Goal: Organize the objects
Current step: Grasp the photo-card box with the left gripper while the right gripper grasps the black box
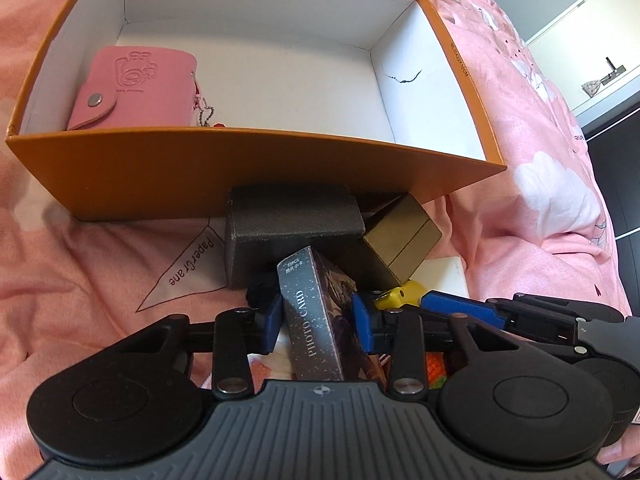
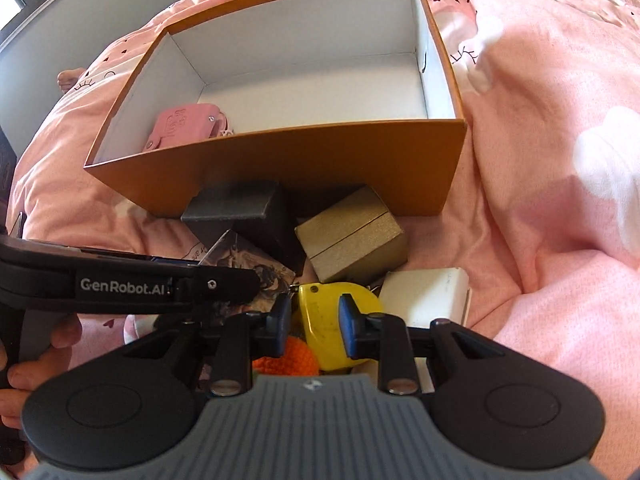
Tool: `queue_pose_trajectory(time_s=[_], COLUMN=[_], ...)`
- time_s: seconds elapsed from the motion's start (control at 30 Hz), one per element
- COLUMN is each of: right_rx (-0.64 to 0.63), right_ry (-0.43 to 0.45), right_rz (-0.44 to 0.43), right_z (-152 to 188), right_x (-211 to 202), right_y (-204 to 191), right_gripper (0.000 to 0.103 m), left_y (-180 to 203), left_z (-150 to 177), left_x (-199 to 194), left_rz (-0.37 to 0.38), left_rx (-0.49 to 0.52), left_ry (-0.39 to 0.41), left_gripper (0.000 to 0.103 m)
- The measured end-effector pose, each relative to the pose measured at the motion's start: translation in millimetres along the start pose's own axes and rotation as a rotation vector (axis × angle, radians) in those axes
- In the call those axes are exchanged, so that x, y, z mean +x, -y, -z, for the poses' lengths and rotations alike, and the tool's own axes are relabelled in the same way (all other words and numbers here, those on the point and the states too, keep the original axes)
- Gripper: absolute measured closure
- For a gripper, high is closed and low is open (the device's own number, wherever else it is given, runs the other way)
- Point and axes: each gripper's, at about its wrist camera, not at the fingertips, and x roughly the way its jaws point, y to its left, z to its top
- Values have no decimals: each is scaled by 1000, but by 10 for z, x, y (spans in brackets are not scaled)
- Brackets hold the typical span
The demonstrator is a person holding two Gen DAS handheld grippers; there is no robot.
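Note:
An orange box [image 1: 256,168] with a white inside stands on the pink bedspread and holds a pink card wallet [image 1: 132,88]; it also shows in the right wrist view [image 2: 304,168], with the wallet [image 2: 184,124] in it. My left gripper [image 1: 318,318] is shut on a "PHOTO CARD" box [image 1: 312,312], tilted up in front of the orange box. My right gripper [image 2: 314,316] is shut on a yellow tape measure [image 2: 332,320]. A dark grey box [image 1: 288,228] and a gold box [image 1: 400,236] lie against the orange box's front wall.
A white box [image 2: 424,296] lies right of the tape measure. An orange knitted thing [image 2: 288,356] sits under my right gripper. The pink bedspread [image 2: 540,200] is rumpled to the right. A dark cabinet [image 1: 616,184] stands beyond the bed's right edge.

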Motion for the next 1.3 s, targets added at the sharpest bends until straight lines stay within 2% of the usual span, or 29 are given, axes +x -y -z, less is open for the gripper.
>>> queue_pose_trajectory(time_s=[0.1,0.17,0.5,0.57,0.7,0.8,0.87,0.93,1.1,1.23,1.3], right_rx=[-13,-37,-234,-259,-286,-296,-319,-344,-404,-421,-420], right_ry=[8,21,93,95,74,55,40,30,-3,-30,-39], right_rz=[2,-5,3,3,-19,-36,-37,-32,-33,-25,-43], right_z=[-9,-21,-237,-278,-349,-402,-435,-459,-499,-498,-496], right_x=[-17,-42,-94,-56,46,144,217,287,452,572,628], right_y=[-19,-54,-294,-325,-372,-391,-422,-453,-492,-507,-509], right_gripper=[74,74,72,66,62,58,53,48,43,32,31], left_y=[15,16,-83,-125,-251,-338,-431,-528,-708,-784,-803], left_z=[28,50,31,2,-22,-31,-35,-24,15,32,34], left_x=[-104,-186,-729,-797,-919,-926,-887,-836,-691,-604,-573], left_rz=[5,14,12,-1,-67,-150,-178,-176,-173,-164,-162], left_rx=[7,11,5,-5,-22,-14,-32,-55,-107,-141,-152], left_ry=[25,41,174,201,239,231,209,187,137,105,95], left_gripper=[73,75,76,77,78,78,78,78,78,78,78])
